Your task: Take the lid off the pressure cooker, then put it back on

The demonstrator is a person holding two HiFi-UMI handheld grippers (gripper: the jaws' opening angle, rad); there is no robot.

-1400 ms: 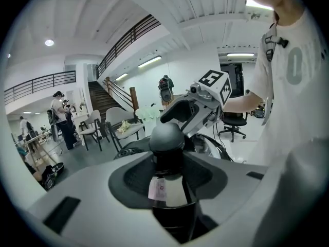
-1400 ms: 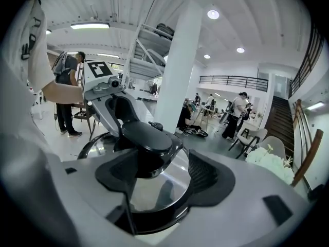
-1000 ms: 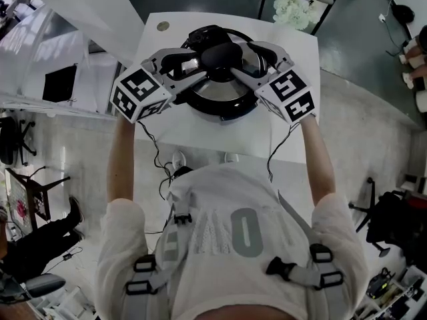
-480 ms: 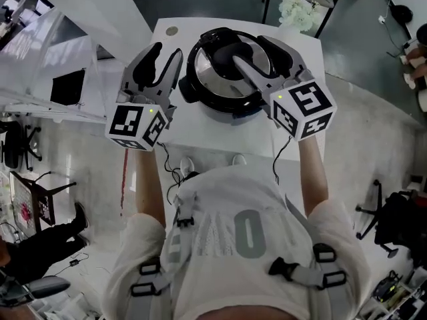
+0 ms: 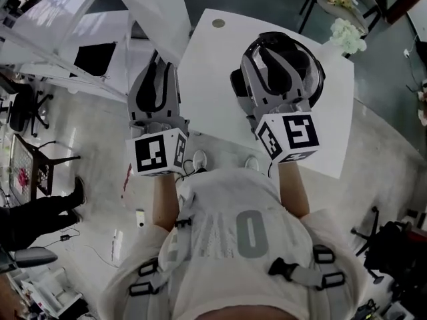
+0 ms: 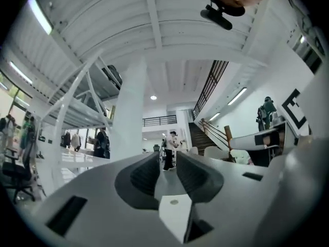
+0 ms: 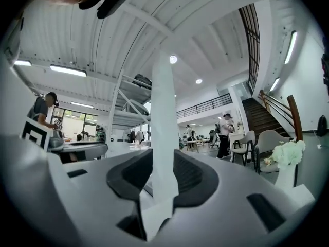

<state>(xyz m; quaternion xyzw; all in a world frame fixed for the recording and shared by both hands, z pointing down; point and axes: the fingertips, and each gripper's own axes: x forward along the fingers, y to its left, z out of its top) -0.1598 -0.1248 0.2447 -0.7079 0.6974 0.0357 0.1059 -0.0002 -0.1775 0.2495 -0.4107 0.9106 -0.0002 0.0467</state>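
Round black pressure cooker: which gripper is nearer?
Right. The right gripper overlaps the round black pressure cooker in head view; the left gripper is past the white table's left edge. Both grippers' jaws have just been closing, empty.

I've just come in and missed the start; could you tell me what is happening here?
A person holds tongs in each hand, raised by a white table with a pressure cooker on it. The left tongs and right tongs have just been closing but stand slightly apart, gripping nothing.

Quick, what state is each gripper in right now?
Left gripper: slightly open, jaws have just been closing, nothing between them.
Right gripper: slightly open, jaws have just been closing, nothing between them.
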